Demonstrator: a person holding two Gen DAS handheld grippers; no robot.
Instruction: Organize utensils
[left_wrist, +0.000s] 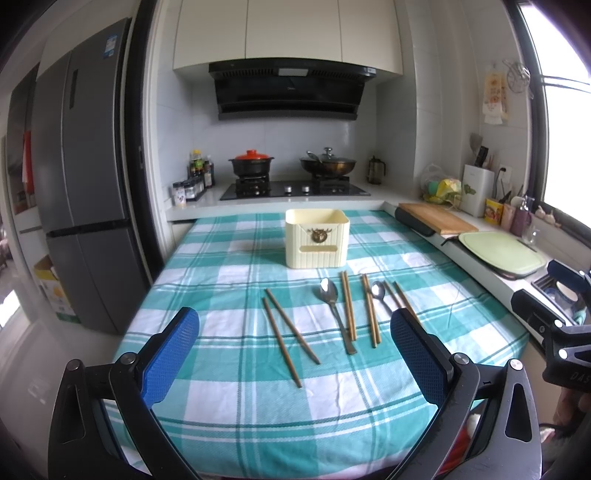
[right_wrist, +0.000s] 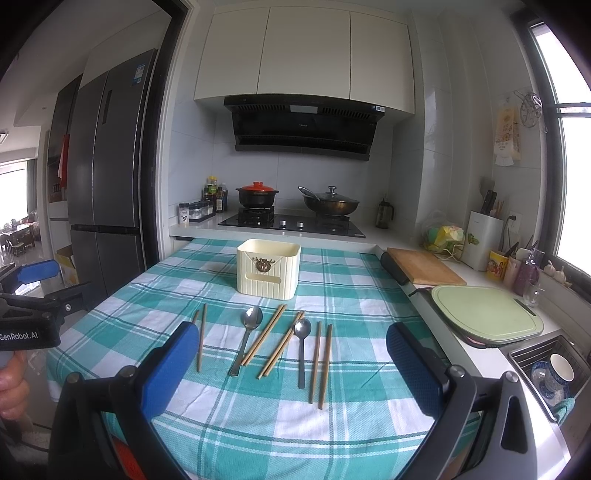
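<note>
A cream utensil holder (left_wrist: 317, 238) (right_wrist: 268, 267) stands at the far middle of the teal checked tablecloth (left_wrist: 229, 398) (right_wrist: 354, 424). In front of it lie several pairs of brown chopsticks (left_wrist: 291, 330) (right_wrist: 320, 363) and two metal spoons, a larger one (left_wrist: 334, 310) (right_wrist: 246, 338) and a smaller one (left_wrist: 380, 293) (right_wrist: 302, 349). My left gripper (left_wrist: 295, 354) is open and empty, above the near table, short of the utensils. My right gripper (right_wrist: 291, 369) is open and empty, likewise near the front edge. Each gripper shows at the edge of the other's view.
A stove with a red-lidded pot (left_wrist: 252, 164) and a wok (left_wrist: 328, 162) stands behind the table. To the right are a wooden board (right_wrist: 424, 271), a green board (right_wrist: 484, 314) and a sink with dishes (right_wrist: 554, 373). A fridge (left_wrist: 88, 192) stands left.
</note>
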